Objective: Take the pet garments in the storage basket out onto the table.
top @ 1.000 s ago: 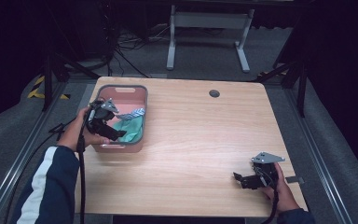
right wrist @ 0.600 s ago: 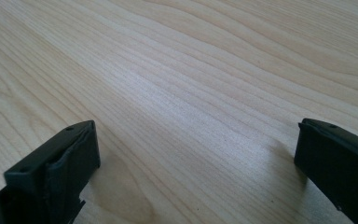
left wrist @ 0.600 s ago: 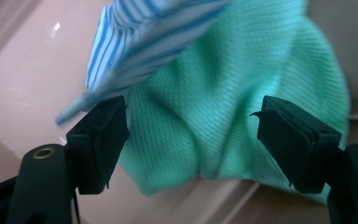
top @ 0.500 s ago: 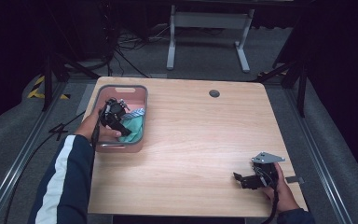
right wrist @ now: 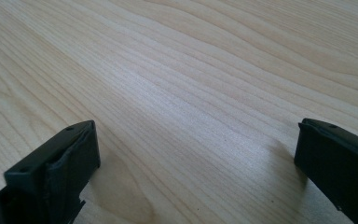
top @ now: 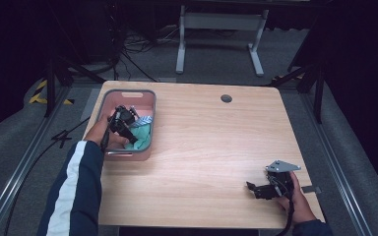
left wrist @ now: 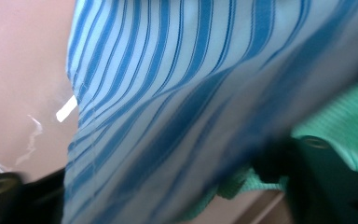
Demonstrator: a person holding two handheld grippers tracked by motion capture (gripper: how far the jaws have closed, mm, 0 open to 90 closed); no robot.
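Cloth (left wrist: 177,93) sat between the closing left gripper (top: 123,123) in the bin (top: 128,94), table's far-left corner — not lifted yet; right gripper (top: 263,189) open, idle.

Lab or recording studio, a lone pale wooden surface (top: 202,147) on grey carpet (top: 354,162), black curtains (top: 359,49) all round, loose cables (top: 128,44) on the floor, yellow-black hazard tape (top: 39,93), metal stand legs (top: 216,34) behind

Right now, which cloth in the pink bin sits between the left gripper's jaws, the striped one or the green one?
The blue-and-white striped cloth. It fills the gap between the jaws of the left gripper, which have just been closing; the green knit cloth lies beneath and off to the side.
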